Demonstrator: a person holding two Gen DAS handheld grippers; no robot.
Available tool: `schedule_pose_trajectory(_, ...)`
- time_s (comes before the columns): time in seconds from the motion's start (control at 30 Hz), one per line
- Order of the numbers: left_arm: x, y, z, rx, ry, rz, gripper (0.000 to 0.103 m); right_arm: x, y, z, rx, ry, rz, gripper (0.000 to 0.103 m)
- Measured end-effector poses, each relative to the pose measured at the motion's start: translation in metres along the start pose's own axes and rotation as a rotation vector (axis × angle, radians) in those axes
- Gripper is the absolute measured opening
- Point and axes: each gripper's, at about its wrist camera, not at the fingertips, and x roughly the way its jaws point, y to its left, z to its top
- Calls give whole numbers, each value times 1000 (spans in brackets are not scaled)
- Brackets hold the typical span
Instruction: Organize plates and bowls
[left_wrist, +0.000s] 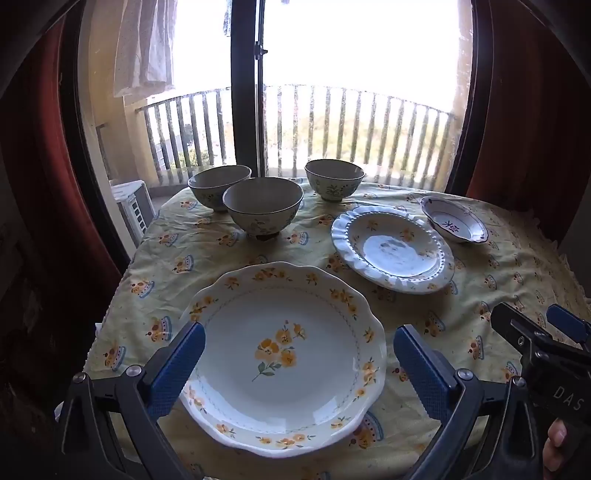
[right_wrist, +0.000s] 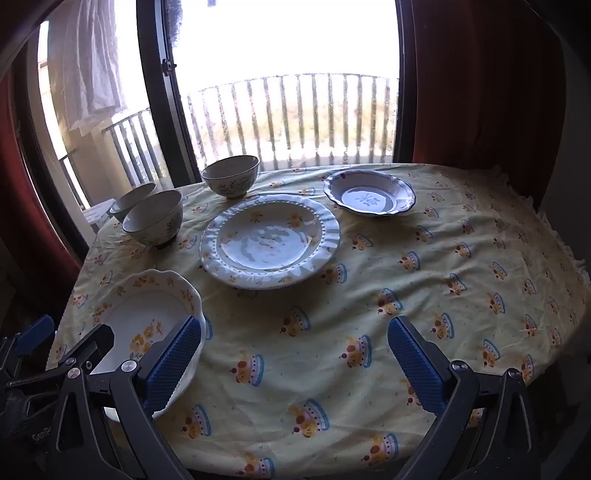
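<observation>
A large plate with yellow flowers (left_wrist: 284, 354) lies on the near left of the table; my left gripper (left_wrist: 299, 358) is open, its fingers held over the plate's two sides. It also shows in the right wrist view (right_wrist: 147, 317). A white ruffled plate (left_wrist: 393, 249) (right_wrist: 269, 240) lies mid-table. A small blue-patterned dish (left_wrist: 456, 223) (right_wrist: 369, 192) sits behind it. Three floral bowls (left_wrist: 263, 205) (left_wrist: 219, 186) (left_wrist: 334, 179) stand at the back left. My right gripper (right_wrist: 295, 354) is open and empty over bare cloth, and also shows in the left wrist view (left_wrist: 532, 328).
The round table has a yellow printed cloth (right_wrist: 443, 277). A balcony door and railing (right_wrist: 288, 114) stand behind it, with red curtains (right_wrist: 480, 81) at the sides. A white unit (left_wrist: 133, 206) stands outside, left of the table.
</observation>
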Motion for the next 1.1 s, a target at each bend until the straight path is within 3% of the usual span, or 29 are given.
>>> schedule_pose_trajectory(0.2,-4,-2,-2,-16,-18,-6,100,-3,5,1,-59,-18,-25,102)
schedule_pose_trajectory(1.1,-15,-11,2,-25,-64,47,100,-12,-1,4,-79,-44,-26,102)
